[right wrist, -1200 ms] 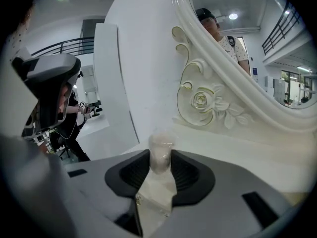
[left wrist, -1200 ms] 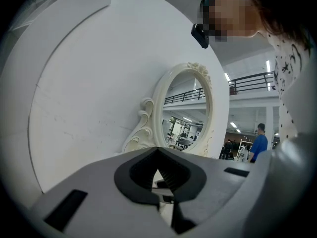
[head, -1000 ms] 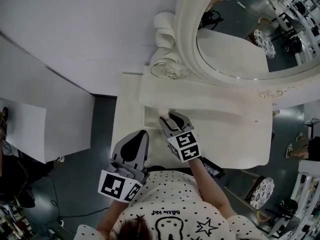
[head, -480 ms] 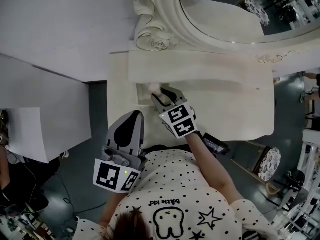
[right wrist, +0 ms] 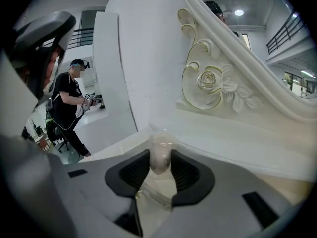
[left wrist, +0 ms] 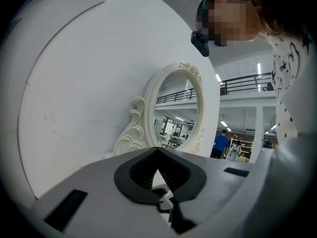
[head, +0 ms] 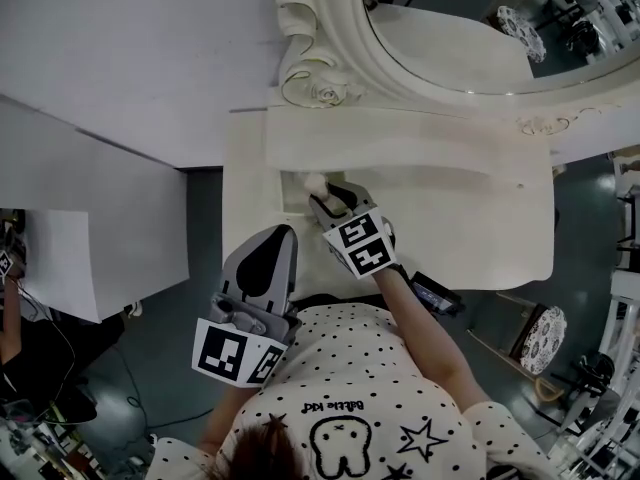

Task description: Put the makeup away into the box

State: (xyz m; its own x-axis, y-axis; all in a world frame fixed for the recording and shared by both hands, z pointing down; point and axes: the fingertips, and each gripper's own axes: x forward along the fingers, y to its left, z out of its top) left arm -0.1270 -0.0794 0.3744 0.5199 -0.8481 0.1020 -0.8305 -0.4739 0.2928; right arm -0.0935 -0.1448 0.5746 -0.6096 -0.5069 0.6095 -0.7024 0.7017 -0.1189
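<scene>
My right gripper (head: 322,194) is shut on a small pale makeup bottle (head: 313,181) at the left end of the white dressing table (head: 470,230). In the right gripper view the bottle (right wrist: 160,150) stands upright between the dark pads, its rounded top poking above them. Clear edges of a transparent box (right wrist: 148,196) show just below and behind it; whether the bottle touches the box I cannot tell. My left gripper (head: 275,245) hangs off the table's front left corner, its jaws (left wrist: 158,151) shut at the tips with nothing between them.
An oval mirror in an ornate white frame (head: 330,78) stands at the table's back on a raised shelf (head: 400,148). A dark flat device (head: 436,294) lies at the table's front edge. White wall panels (head: 100,78) stand to the left. A person in black (right wrist: 69,103) stands far off.
Only the head camera's framing has shifted. Both grippers keep their places against the table, and the bottle stays in the right jaws.
</scene>
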